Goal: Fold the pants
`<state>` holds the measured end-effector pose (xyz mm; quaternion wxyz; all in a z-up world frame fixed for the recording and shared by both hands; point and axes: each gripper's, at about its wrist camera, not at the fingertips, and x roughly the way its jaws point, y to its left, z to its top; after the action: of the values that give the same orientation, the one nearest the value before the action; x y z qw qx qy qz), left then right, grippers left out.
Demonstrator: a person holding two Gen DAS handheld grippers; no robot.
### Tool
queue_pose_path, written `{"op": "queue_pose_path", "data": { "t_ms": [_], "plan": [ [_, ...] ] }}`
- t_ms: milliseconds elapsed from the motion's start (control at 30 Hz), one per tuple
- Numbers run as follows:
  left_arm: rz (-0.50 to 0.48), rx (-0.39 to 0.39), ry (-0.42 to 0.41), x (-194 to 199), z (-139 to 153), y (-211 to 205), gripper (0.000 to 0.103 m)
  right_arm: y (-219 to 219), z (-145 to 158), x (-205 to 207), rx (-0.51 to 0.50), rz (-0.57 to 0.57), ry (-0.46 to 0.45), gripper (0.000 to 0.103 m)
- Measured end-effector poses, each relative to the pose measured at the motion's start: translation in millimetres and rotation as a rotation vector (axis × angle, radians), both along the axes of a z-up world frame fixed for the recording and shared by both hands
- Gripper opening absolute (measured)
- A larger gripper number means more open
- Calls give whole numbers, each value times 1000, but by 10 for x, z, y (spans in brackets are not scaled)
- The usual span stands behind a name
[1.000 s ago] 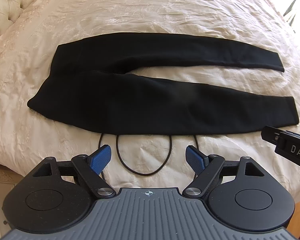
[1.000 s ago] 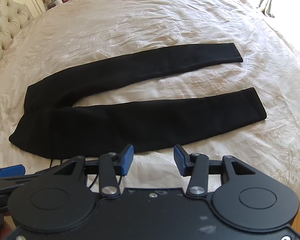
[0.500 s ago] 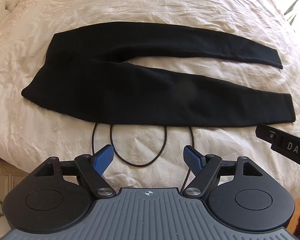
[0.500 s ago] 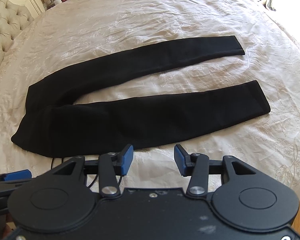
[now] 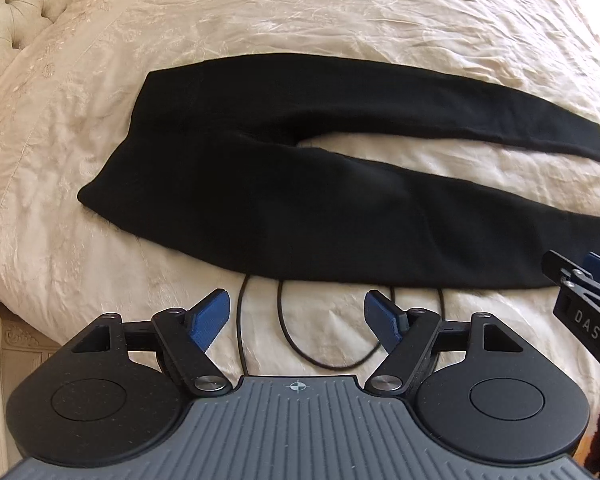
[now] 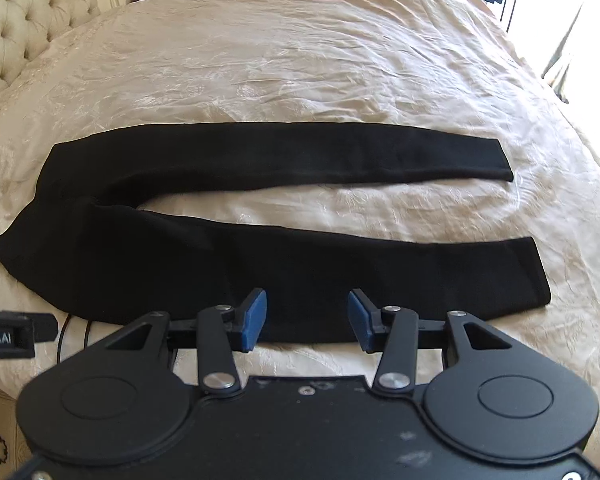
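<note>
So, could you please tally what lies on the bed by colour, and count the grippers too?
Black pants: 1
Black cable: 1
Cream bedspread: 1
Grippers with blue pads, the left gripper and the right gripper, both open over the near edge: 2
Total: 5

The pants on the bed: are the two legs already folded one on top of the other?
No, the pants lie flat with both legs spread apart, and a strip of the cream bedspread shows between them.
</note>
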<state>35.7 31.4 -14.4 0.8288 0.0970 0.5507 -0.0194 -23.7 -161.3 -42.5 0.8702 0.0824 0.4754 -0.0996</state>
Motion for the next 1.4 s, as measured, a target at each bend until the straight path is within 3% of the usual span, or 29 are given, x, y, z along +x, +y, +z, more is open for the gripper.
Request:
{"op": "queue_pose_path", "data": {
  "t_ms": [233, 467, 700, 900, 1100, 1200, 1300, 1367, 1400],
  "plan": [
    [-23, -54, 61, 732, -29, -53, 73, -216, -4, 549, 66, 80, -19, 48],
    [-10, -32, 47, 1470, -169, -45, 73, -501, -201, 1486, -44, 176, -5, 48],
    [28, -30, 122, 1980, -409, 136, 72, -685, -561, 2370, -164, 388, 33, 48],
    [41, -4, 177, 2211, -623, 251, 72, -706, -866, 2843, -236, 597, 49, 48],
    [59, 7, 189, 2324, -734, 356, 72, -680, -1302, 3186, -264, 888, 199, 48],
    [66, 10, 198, 2346, -770, 395, 72, -690, -1405, 3264, -232, 957, 243, 48],
    [69, 5, 202, 2390, -789, 391, 72, -744, -1416, 3379, -144, 927, 304, 38],
    [66, 1, 201, 2440, -795, 363, 72, -764, -1405, 3392, -100, 901, 324, 6],
    [61, -5, 199, 2471, -793, 341, 72, -746, -1393, 3350, -119, 902, 316, 5]
  ]
}}
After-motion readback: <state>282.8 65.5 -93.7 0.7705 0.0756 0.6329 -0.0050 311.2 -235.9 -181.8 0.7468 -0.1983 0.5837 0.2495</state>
